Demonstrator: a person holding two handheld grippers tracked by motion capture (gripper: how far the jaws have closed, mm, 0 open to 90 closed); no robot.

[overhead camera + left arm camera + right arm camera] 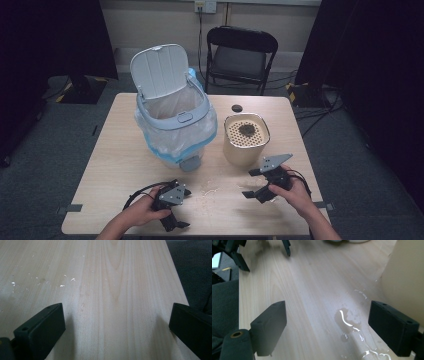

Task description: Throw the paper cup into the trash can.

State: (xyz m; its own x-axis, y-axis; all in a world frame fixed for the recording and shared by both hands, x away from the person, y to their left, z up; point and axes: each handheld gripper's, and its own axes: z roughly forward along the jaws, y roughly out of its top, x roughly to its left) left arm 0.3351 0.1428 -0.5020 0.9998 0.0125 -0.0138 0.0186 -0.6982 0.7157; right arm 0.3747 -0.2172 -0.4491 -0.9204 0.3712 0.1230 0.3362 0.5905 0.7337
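Beige strainer pot (245, 140) (dark clump on its perforated insert) stands beside the right claw (254, 183), both claws spread.

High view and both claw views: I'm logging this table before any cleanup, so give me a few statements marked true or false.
1. The bin has its lid raised. True.
2. Both claws, left claw and right claw, are shut on something. False: both are open and hold nothing.
3. The beige container stands left of the bin. False: it stands to its right.
4. Liquid is spilled on the table. True.
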